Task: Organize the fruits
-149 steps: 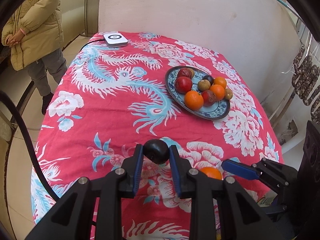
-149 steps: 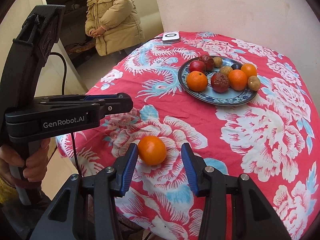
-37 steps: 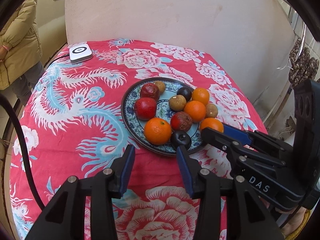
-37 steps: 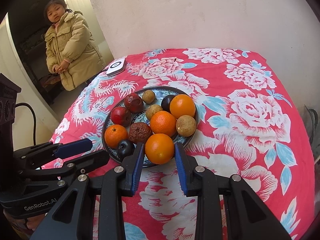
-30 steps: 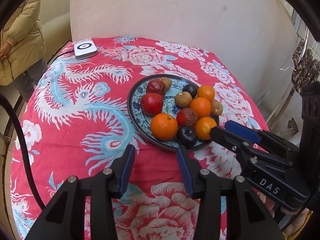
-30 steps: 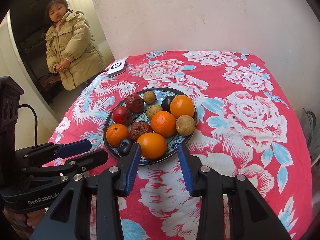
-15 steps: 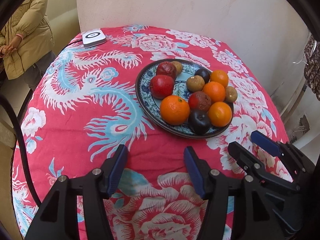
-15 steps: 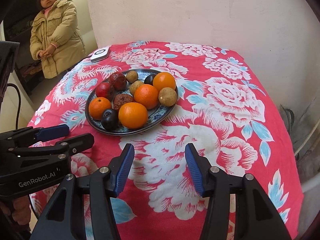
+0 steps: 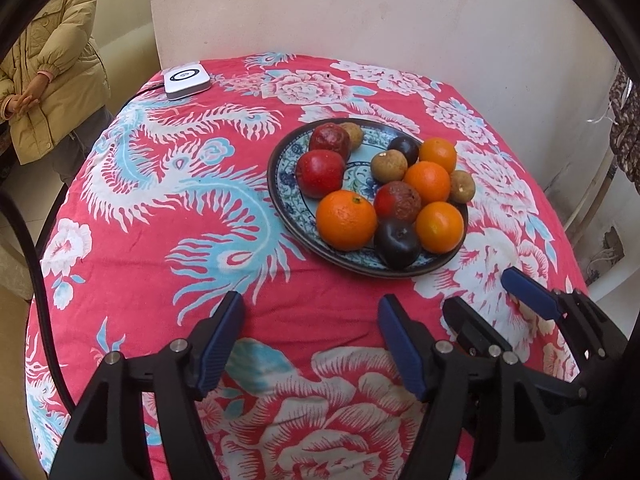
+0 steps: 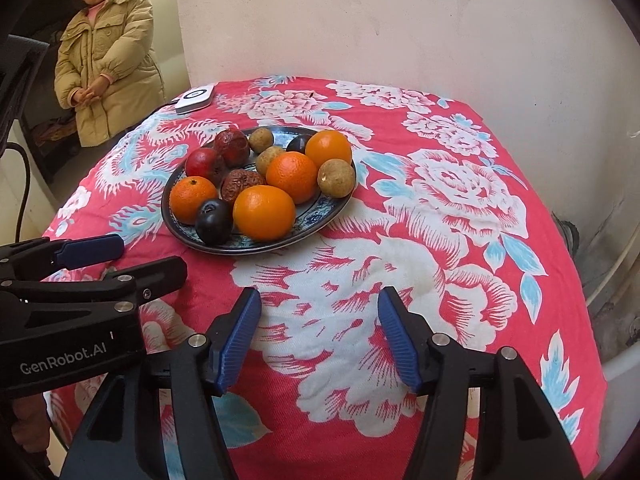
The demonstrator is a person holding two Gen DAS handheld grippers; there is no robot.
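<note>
A blue patterned plate (image 9: 286,184) holds several fruits: oranges (image 9: 346,220), red fruits (image 9: 320,173), dark plums (image 9: 397,243) and small brown fruits (image 9: 385,166). In the right wrist view the plate (image 10: 320,216) holds the same pile, with an orange (image 10: 264,212) and a dark plum (image 10: 213,221) at its near edge. My left gripper (image 9: 310,330) is open and empty, above the cloth short of the plate. My right gripper (image 10: 318,324) is open and empty, near the plate's right side. Each gripper shows in the other's view: the right one (image 9: 520,300) and the left one (image 10: 120,260).
The round table has a red floral cloth (image 9: 160,200). A white square device (image 9: 187,80) with a cable lies at the far left edge. A child in a tan coat (image 10: 108,56) stands beyond the table. A pale wall (image 9: 360,12) is right behind it.
Both grippers let their fruits go onto the plate: a dark plum from the left, an orange from the right. Both have since opened wide and pulled back from the plate.
</note>
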